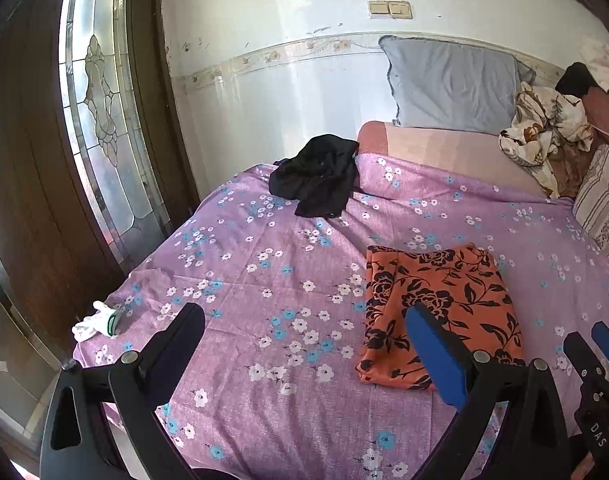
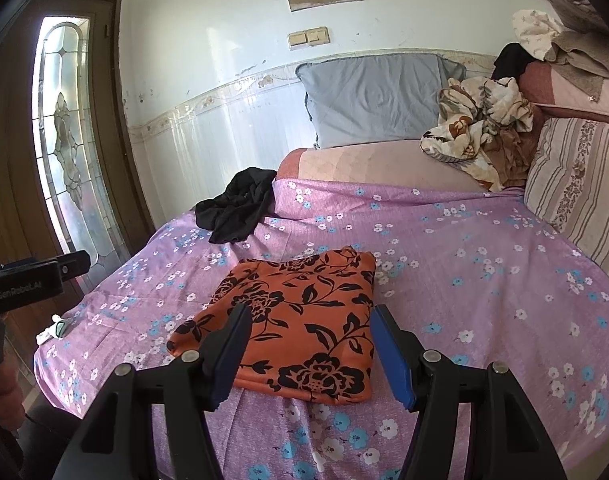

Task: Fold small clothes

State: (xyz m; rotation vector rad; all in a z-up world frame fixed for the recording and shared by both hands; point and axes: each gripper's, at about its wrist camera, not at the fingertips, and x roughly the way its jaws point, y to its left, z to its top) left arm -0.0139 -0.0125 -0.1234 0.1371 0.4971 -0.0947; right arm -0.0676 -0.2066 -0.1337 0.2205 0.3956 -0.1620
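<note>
A folded orange garment with black flowers lies flat on the purple flowered bedsheet. My right gripper is open just above the garment's near edge, with a finger on either side and neither pad pressing on the cloth. It also shows at the right edge of the left wrist view. My left gripper is wide open over bare sheet to the left of the garment, holding nothing. A crumpled black garment lies at the far left of the bed.
A small white sock or glove lies at the bed's left edge. A grey pillow, a bundled floral blanket and a striped pillow sit at the head and right. A wooden door with a glass panel stands on the left.
</note>
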